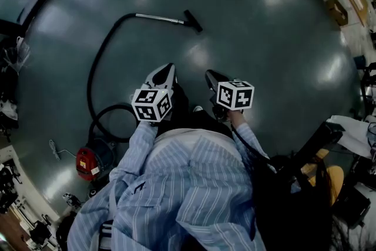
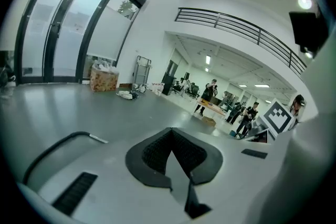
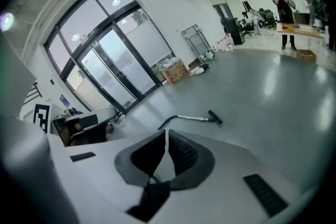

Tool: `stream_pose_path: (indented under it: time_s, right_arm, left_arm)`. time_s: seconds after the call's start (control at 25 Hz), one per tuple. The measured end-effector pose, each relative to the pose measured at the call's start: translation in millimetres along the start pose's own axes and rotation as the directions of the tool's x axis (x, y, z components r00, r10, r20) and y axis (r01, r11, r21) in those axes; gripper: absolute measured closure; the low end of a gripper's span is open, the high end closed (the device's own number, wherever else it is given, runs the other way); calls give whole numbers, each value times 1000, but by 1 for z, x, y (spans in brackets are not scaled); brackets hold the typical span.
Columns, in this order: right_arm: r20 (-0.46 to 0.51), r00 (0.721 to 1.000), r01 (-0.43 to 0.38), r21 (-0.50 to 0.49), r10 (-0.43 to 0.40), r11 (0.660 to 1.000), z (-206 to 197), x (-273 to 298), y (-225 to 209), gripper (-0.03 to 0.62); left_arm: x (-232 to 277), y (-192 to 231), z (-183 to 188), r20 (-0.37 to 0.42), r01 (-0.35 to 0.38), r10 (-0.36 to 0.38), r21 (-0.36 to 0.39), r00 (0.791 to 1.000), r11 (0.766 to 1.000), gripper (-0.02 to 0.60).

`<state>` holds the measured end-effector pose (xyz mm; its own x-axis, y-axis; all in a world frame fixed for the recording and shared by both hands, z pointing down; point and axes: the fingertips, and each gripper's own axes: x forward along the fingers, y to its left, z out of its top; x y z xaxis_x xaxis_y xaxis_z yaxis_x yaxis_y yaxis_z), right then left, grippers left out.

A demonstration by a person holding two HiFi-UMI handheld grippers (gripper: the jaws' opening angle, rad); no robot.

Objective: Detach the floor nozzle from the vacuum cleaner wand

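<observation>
The vacuum's black floor nozzle (image 1: 192,20) lies on the grey floor, joined to the silver wand (image 1: 158,19). A black hose (image 1: 94,67) curves from the wand back to the red canister (image 1: 88,163). My left gripper (image 1: 169,67) and right gripper (image 1: 210,74) are held side by side above the floor, well short of the nozzle, both shut and empty. In the right gripper view the wand (image 3: 191,118) and nozzle (image 3: 215,117) lie beyond the shut right gripper (image 3: 166,132). The left gripper (image 2: 171,130) has only the hose (image 2: 50,148) and a bit of wand (image 2: 97,138) in sight.
Bare grey floor (image 1: 264,38) stretches around the vacuum. A chair and dark gear (image 1: 317,167) stand at my right. Glass doors (image 3: 113,73), boxes (image 2: 104,79) and several people (image 2: 210,93) at tables are far off.
</observation>
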<state>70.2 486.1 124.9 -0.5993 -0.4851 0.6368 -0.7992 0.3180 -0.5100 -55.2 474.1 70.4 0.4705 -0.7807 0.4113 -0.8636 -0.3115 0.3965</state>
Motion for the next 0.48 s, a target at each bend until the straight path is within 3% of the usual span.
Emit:
stream_pose_path:
  time_s: [0.12,0.32,0.48]
  right_arm:
    - [36,999,28,7,-29,1000,34,23,6,571]
    - [106,989,99,51,-104,994,84,70,20,571]
    - [120,980,149,82,-158,985,114,99,16,571]
  left_arm:
    - [16,24,28,-19,28,-27,58,999,998,574]
    - [35,86,66,-21,51,-50,19,999,999,574]
    - [53,126,89,-36,59,-58,36,998,998,574]
